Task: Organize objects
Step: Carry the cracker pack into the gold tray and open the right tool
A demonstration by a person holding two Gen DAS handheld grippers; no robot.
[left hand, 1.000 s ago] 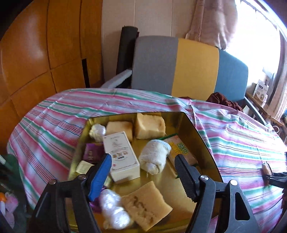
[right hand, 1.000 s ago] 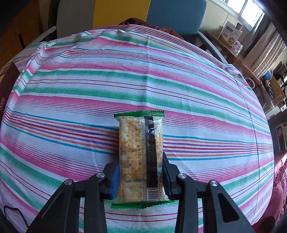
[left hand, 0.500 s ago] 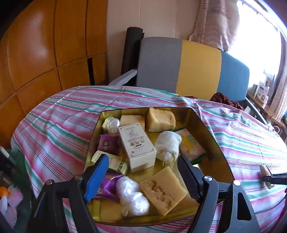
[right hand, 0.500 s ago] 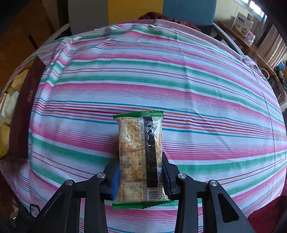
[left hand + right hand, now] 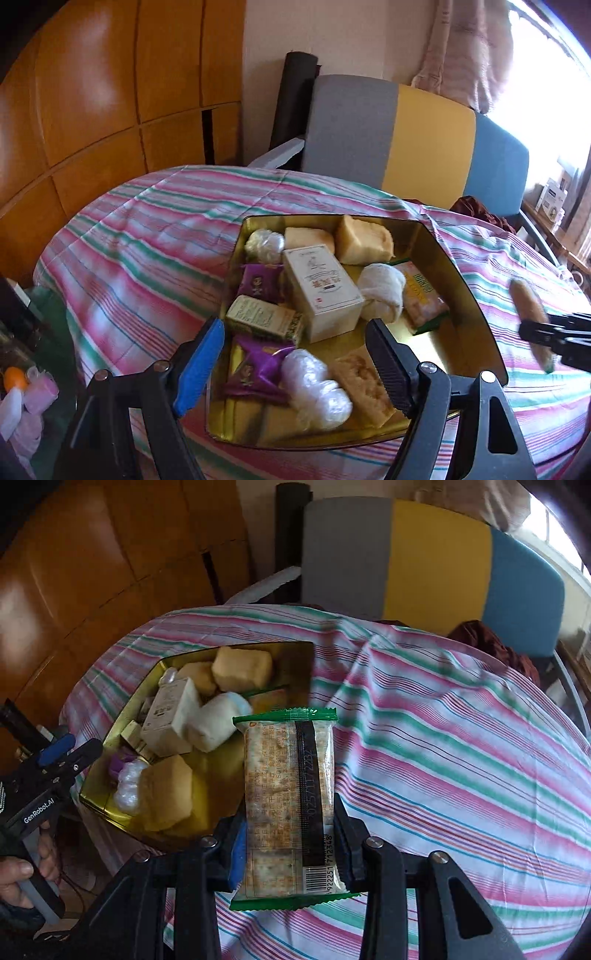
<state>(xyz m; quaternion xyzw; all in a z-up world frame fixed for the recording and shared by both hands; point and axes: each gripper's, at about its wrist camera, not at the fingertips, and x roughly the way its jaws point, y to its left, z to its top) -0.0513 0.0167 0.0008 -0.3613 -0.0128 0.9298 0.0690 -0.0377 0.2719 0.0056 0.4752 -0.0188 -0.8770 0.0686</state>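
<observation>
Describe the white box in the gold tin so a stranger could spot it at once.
On the striped tablecloth sits an open gold tin full of wrapped snacks. Near its middle lies the white box, a cream rectangular carton with a small red mark on its top face. It is the only hard-edged, printed carton of that size there; beside it are a soft white roll and purple packets.

Left gripper [image 5: 295, 363]: black frame, angular arms, silver screw heads at pivots; one finger faced with blue pad, other with black ribbed pad. From right wrist view, white "GenRobot.AI" lettering on its black side, grey handle below. Right gripper [image 5: 290, 843]: same black frame, silver screws on arms, blue pad on one finger, black on other.
</observation>
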